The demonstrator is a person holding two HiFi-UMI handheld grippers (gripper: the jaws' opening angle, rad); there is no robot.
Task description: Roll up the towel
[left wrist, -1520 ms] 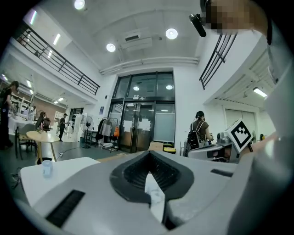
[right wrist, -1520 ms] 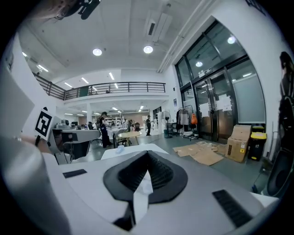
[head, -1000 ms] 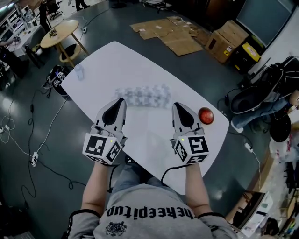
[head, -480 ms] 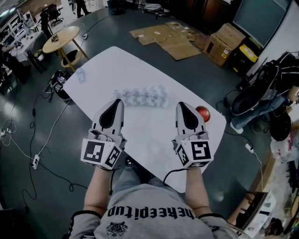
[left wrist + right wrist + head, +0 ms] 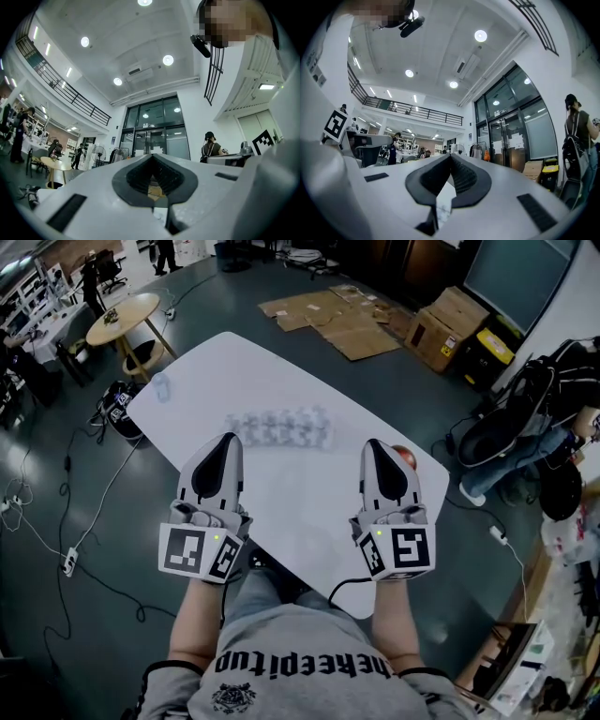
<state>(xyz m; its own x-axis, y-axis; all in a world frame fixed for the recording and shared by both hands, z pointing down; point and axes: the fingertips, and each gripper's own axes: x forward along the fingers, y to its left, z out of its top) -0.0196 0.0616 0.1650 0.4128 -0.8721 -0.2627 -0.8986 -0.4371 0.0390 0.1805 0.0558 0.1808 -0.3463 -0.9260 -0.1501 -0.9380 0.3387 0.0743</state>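
- The towel [image 5: 279,428] is lying across the middle of the white table [image 5: 281,512] as a long, narrow band. It is at twelve o'clock from both grippers and apart from them.
- The left gripper [image 5: 226,439] and the right gripper [image 5: 374,444] are hovering side by side over the near half of the table. Each is showing its jaws closed together, with nothing between them.
- Judging by its narrow shape, the towel is looking already rolled, so little or nothing seems left to do. Blur is hiding the roll's layers, so this remains unsure.
- A red round thing [image 5: 405,455] is sitting toward the table's three o'clock edge, partly hidden behind the right gripper.
- The table is standing on a dark grey floor [image 5: 56,662]. Cables [image 5: 98,498] are trailing at nine o'clock, cardboard sheets [image 5: 328,310] are lying at twelve, and boxes [image 5: 450,320] are sitting at one.
- A round wooden table [image 5: 120,313] is standing at eleven o'clock.
- The gripper views are showing a tall hall with glass doors [image 5: 152,136] and ceiling lamps [image 5: 168,59]. A person [image 5: 576,136] is standing at three o'clock.
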